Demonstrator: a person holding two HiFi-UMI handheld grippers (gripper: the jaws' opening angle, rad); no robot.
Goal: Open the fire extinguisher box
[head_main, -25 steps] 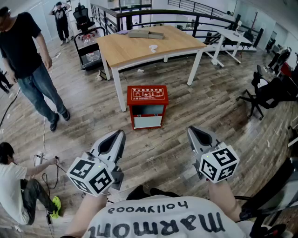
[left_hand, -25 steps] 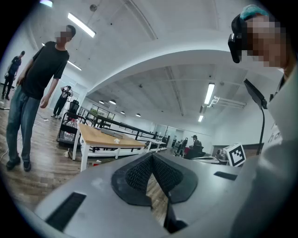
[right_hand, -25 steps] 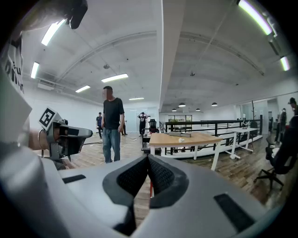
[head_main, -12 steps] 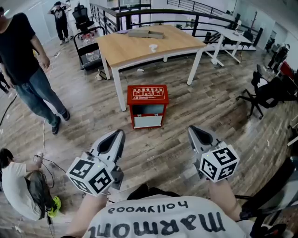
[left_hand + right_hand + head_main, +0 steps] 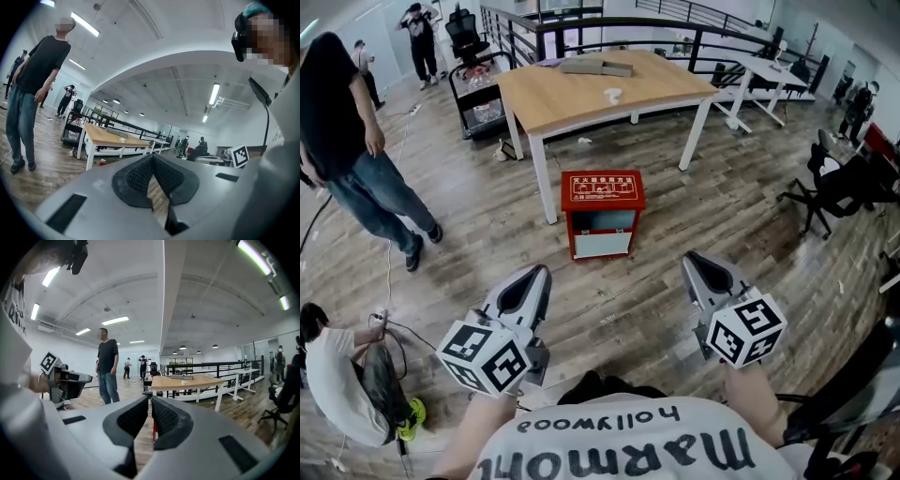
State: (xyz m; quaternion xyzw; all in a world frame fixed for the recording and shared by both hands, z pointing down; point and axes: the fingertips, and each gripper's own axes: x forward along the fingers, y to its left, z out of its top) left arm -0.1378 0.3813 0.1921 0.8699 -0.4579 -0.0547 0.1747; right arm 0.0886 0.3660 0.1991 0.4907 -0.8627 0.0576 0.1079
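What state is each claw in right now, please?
Left claw: closed, holding nothing.
Right claw: closed, holding nothing.

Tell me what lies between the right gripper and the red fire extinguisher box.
Nothing but bare wooden floor: in the head view, the stretch from the right gripper to the fire extinguisher box holds no object.
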